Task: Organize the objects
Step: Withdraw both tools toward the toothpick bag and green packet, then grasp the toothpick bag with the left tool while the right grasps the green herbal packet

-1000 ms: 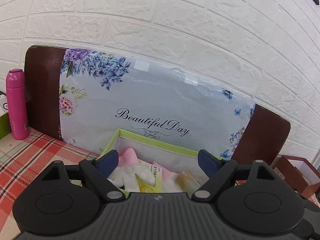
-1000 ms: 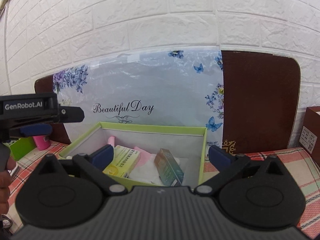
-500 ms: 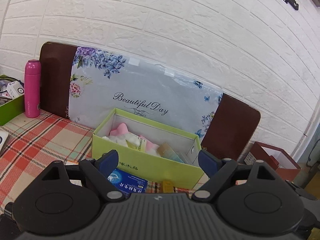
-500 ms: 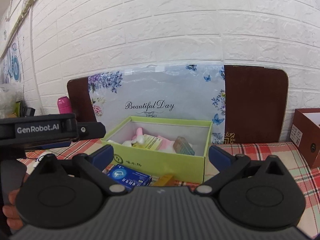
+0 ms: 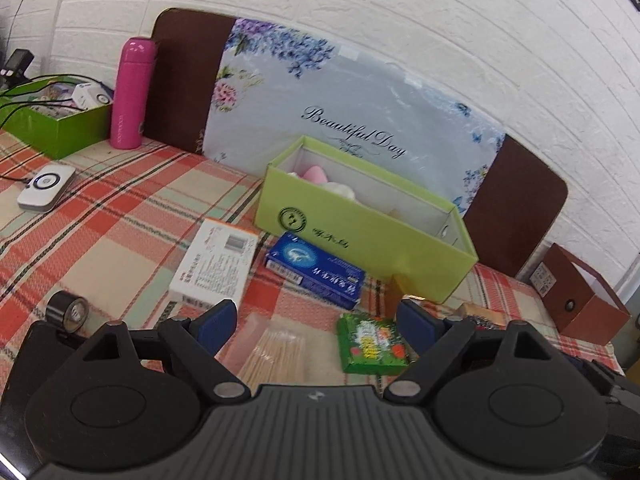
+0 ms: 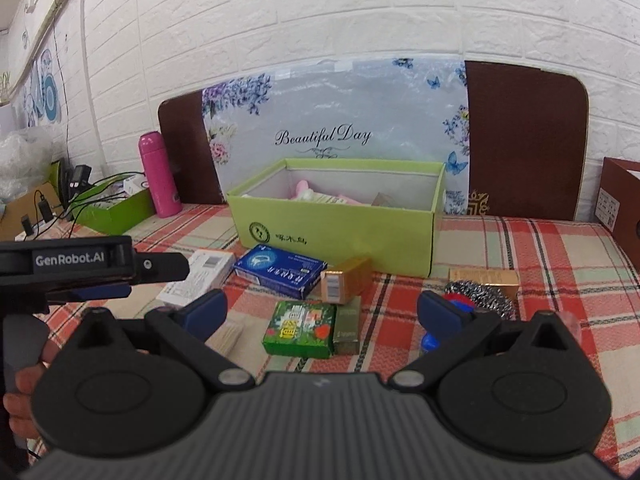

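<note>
Both grippers are pulling back from the green box point(image 6: 336, 224); left gripper point(image 5: 314, 320) and right gripper point(image 6: 320, 312) are hanging wide, empty; the green packet point(image 6: 299, 328) and blue carton point(image 6: 280, 270) are coming into view on the cloth before the box, awaiting collection.

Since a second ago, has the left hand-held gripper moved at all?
Yes. The left hand-held gripper has pulled back from the green box: earlier the box's inside filled its view, now the whole box sits farther off with packets before it.
</note>
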Tool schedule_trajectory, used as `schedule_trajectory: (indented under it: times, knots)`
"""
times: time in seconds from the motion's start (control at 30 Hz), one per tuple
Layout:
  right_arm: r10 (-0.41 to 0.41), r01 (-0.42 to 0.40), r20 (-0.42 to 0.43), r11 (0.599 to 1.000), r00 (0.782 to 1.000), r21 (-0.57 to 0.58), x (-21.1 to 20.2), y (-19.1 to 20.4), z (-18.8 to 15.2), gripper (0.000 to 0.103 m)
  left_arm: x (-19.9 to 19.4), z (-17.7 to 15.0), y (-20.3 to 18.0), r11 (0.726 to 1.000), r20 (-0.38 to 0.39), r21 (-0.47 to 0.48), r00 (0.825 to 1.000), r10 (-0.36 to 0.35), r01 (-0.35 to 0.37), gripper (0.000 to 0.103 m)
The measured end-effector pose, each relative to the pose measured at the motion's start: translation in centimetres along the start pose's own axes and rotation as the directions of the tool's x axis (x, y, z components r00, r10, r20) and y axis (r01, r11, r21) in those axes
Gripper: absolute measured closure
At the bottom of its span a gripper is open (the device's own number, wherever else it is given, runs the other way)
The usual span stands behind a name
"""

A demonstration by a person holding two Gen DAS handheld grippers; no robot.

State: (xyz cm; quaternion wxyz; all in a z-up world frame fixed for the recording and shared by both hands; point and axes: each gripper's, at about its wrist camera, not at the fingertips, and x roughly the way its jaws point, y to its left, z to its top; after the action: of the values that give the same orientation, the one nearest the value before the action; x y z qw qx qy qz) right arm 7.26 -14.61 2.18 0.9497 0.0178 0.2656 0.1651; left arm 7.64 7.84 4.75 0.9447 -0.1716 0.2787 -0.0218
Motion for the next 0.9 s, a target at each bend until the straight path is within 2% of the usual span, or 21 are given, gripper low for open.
schedule_trajectory:
  times: [0.13, 0.23, 0.33, 0.47, 0.5, 0.53, 0.6, 0.83, 0.9]
  knots:
    - [0.028, -0.028, -0.044, 1.0, 0.999, -0.009, 1.9, 0.8, -0.9, 0.0, 1.5, -0.7, 2.1, 0.999, -0.053, -0.009, 0.998, 0.035, -0.036, 0.013]
    - [0.036, -0.035, -0.084, 0.999, 0.996, 0.014, 3.4, 1.1, -1.4, 0.0, 2.3, -1.2, 2.9, 1.0, -0.076, 0.003, 0.997, 0.025, -0.025, 0.013]
    - [0.04, -0.036, -0.119, 0.999, 0.992, 0.032, 5.0, 1.3, -1.8, 0.001, 3.0, -1.7, 3.0, 0.999, -0.102, 0.05, 0.995, 0.017, -0.011, 0.013]
    - [0.039, -0.033, -0.156, 0.999, 0.987, 0.039, 6.7, 1.4, -2.3, 0.006, 4.2, -2.1, 3.4, 0.996, -0.119, 0.09, 0.992, 0.039, -0.028, 0.014]
    - [0.035, -0.028, -0.167, 0.999, 0.985, 0.046, 7.2, 1.3, -2.4, 0.009, 4.6, -2.1, 3.7, 0.996, -0.128, 0.087, 0.991, 0.034, -0.023, 0.015]
    - [0.035, -0.026, -0.176, 0.998, 0.984, 0.053, 7.6, 1.3, -2.4, 0.014, 4.8, -2.1, 4.0, 0.997, -0.135, 0.081, 0.99, 0.028, -0.017, 0.019]
    - [0.043, -0.031, -0.19, 0.997, 0.981, 0.065, 8.4, 1.2, -2.5, 0.018, 5.3, -2.1, 4.4, 0.997, -0.146, 0.071, 0.989, 0.02, -0.01, 0.029]
    - [0.011, 0.006, -0.201, 0.997, 0.979, 0.081, 11.5, 1.1, -2.6, 0.019, 6.4, -1.6, 5.5, 1.0, -0.171, 0.021, 0.985, -0.015, 0.019, 0.029]
    - [-0.004, 0.013, -0.197, 0.999, 0.98, 0.042, 11.9, 1.2, -2.8, 0.042, 6.8, -1.6, 5.5, 0.999, -0.188, 0.008, 0.982, -0.032, 0.034, 0.029]
